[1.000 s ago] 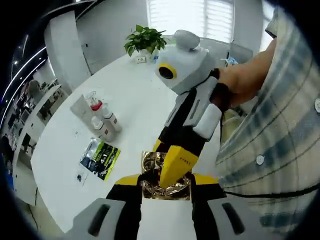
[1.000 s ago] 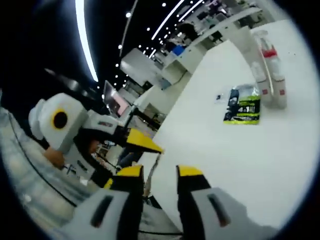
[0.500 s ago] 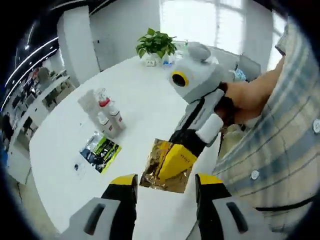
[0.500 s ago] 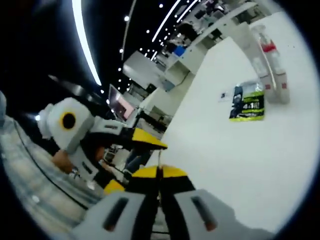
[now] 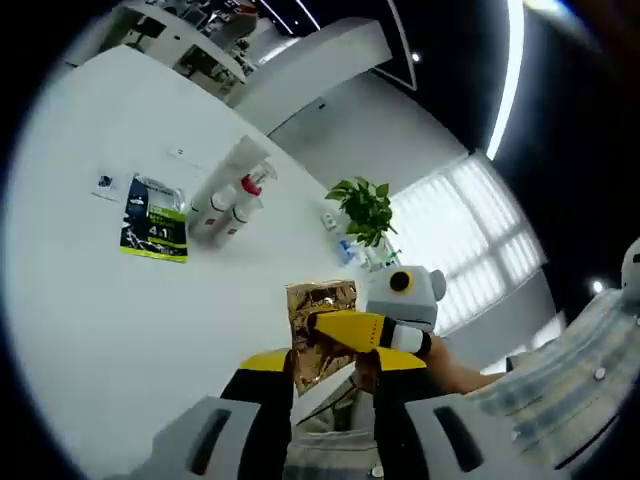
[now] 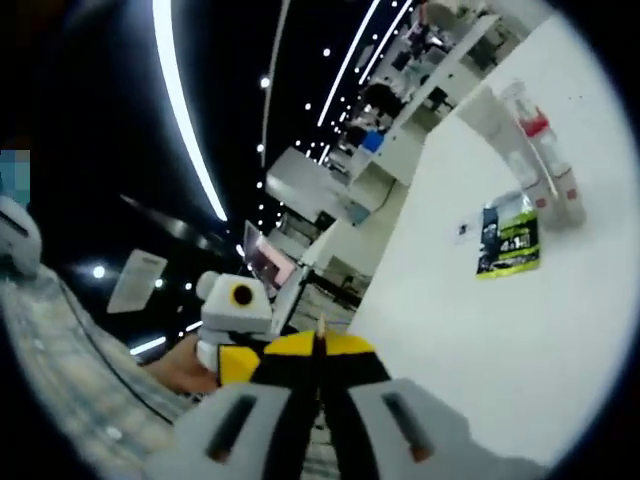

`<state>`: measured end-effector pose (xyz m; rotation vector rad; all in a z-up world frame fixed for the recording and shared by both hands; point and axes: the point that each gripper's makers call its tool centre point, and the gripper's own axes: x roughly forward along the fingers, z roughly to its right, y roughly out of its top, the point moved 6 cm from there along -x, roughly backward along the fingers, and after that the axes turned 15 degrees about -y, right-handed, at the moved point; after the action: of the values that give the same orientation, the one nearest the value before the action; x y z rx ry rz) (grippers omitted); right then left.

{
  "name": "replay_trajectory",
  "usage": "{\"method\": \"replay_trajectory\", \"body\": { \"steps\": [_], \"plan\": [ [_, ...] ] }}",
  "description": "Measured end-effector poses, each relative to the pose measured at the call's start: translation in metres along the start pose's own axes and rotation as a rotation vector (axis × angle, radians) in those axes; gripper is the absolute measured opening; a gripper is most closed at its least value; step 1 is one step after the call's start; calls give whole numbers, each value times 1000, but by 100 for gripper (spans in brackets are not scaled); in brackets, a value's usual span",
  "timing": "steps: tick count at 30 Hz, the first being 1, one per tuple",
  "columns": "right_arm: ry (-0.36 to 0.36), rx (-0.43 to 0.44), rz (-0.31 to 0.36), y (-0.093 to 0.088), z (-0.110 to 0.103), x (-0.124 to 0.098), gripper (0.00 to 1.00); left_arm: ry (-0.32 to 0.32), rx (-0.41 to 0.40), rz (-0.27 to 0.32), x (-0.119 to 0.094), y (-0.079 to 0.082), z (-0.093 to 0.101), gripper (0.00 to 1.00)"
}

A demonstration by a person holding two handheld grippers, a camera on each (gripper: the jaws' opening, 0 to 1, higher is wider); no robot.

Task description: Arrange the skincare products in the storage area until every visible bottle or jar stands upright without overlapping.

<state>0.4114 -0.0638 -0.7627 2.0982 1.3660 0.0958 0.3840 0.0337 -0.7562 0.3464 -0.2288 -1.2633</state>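
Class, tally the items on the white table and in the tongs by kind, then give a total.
Flat sachets (gold foil, green-and-black): 2
Small bottles (red-capped, two white): 3
Tall white tube: 1
Green potted plant: 1
Total: 7

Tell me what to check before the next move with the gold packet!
1. Gold packet held: ok. The right gripper is shut on it, seen in the left gripper view.
2. Left gripper grip: cannot tell. Its jaws sit close by the packet's lower edge.
3. Packet off the table: ok, it is lifted near the table's edge.
4. Bottles upright: not ok. They lie grouped with a white tube.
5. Green packet apart from bottles: ok, it lies flat beside them.
6. Bare table next to the bottles to set things down: ok.
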Motion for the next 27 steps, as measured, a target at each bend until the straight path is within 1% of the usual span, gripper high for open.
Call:
{"method": "replay_trajectory", "body": {
  "steps": [2, 3, 4, 6, 8, 9, 11, 14, 16, 18, 21, 23, 25, 27],
  "plan": [
    [21, 40, 8, 2, 0, -1, 0, -38, -26, 27, -2, 2, 1, 18],
    [53, 70, 14, 4, -3, -2, 0, -49, -42, 39, -3, 3, 0, 12],
    [66, 78, 15, 5, -5, -2, 0, -53, -35, 33, -5, 3, -1, 9],
    [55, 51, 14, 4, -7, 0, 0, -56, -39, 32, -5, 2, 0, 9],
    [63, 63, 14, 5, -7, 1, 0, -60, -36, 26, -5, 2, -1, 8],
    [70, 70, 14, 5, -8, 2, 1, -66, -24, 18, -6, 1, 0, 5],
    [70, 71, 15, 5, -8, 3, 1, -68, -26, 27, -8, 2, 1, 2],
    [69, 58, 21, 6, -9, 5, 4, -81, -35, 38, -9, 4, 2, 1],
    [57, 34, 21, 7, -9, 5, 6, -80, -38, 32, -11, 3, 2, 1],
    [51, 36, 32, 9, -7, 3, 6, -80, -41, 22, -14, 3, 1, 1],
    [43, 35, 45, 12, -3, 1, 4, -76, -53, 18, -19, 3, -2, 1],
    [54, 29, 30, 11, -4, 1, 1, -79, -56, 10, -19, 3, -2, 1],
    [46, 15, 34, 11, -4, 1, 0, -81, -57, 5, -18, 3, -2, 1],
    [54, 38, 40, 13, -3, 1, 0, -79, -59, 11, -17, 4, -4, 2]
  ]
}}
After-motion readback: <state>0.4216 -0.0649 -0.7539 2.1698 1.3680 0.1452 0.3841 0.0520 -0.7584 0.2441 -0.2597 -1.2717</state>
